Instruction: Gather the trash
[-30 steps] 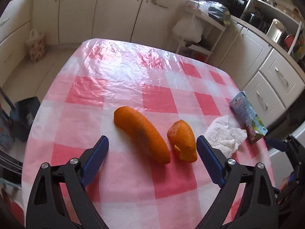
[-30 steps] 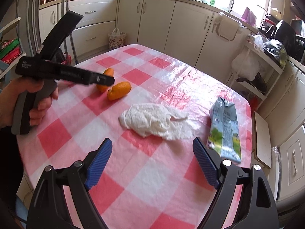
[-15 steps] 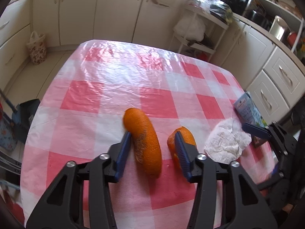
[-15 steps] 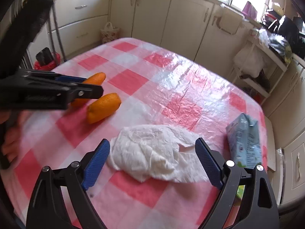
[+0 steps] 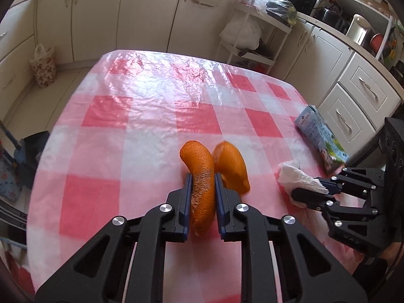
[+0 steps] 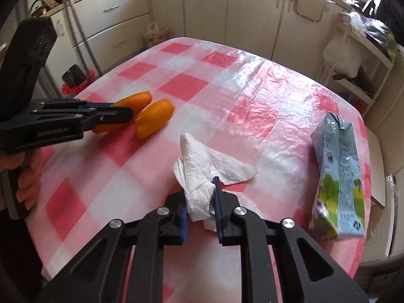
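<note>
My left gripper (image 5: 202,179) is shut on a long orange peel (image 5: 200,176), low over the pink checked tablecloth (image 5: 151,106). A shorter orange peel (image 5: 231,166) lies right beside it, touching. My right gripper (image 6: 199,184) is shut on a crumpled white paper towel (image 6: 202,166). In the right wrist view, the left gripper (image 6: 128,115) shows at the left with both peels (image 6: 154,117). In the left wrist view, the right gripper (image 5: 325,192) shows at the right, pinching the towel (image 5: 295,176).
A flattened blue milk carton (image 6: 338,176) lies near the table's right edge; it also shows in the left wrist view (image 5: 320,136). Cream kitchen cabinets (image 5: 151,12) and a white shelf rack (image 5: 252,38) stand beyond the table. A floral bag (image 5: 44,68) sits on the floor.
Both grippers moved forward and closed: the left onto the long orange peel, pushing it against the short one, the right onto the paper towel, bunching it up.
</note>
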`<action>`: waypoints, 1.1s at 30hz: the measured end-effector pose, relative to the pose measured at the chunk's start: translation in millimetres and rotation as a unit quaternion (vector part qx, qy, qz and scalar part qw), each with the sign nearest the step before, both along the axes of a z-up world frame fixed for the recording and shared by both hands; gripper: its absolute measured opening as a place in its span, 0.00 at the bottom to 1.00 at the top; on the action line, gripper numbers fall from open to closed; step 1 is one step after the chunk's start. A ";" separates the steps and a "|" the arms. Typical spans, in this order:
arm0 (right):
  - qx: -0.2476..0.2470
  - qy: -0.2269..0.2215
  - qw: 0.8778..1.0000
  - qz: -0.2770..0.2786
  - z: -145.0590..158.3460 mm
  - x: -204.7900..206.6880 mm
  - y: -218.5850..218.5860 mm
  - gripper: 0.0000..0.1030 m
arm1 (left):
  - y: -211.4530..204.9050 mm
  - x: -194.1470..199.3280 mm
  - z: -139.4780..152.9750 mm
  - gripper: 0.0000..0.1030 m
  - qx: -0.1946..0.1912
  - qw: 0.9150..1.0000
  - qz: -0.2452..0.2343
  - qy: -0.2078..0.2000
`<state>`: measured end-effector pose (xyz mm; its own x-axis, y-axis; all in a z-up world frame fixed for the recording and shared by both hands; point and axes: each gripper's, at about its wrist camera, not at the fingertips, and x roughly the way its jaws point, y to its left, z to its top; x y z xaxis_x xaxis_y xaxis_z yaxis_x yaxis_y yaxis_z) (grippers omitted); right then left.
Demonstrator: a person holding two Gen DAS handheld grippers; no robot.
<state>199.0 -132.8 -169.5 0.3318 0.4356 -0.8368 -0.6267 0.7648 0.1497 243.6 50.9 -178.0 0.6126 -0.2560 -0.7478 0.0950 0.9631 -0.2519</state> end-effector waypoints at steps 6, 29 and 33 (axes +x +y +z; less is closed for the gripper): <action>0.004 -0.011 1.000 0.016 12.3 -24.6 -9.4 0.17 | -15.7 -35.9 8.0 0.16 0.025 1.000 -0.012 -0.006; -0.030 0.003 0.999 -0.023 -2.1 -52.3 -71.5 0.46 | -87.2 -67.6 3.6 0.27 0.088 0.994 -0.071 -0.001; -0.028 -0.005 0.999 -0.015 0.0 -54.9 -68.6 0.59 | -82.4 -65.6 3.5 0.46 0.088 0.994 -0.060 -0.006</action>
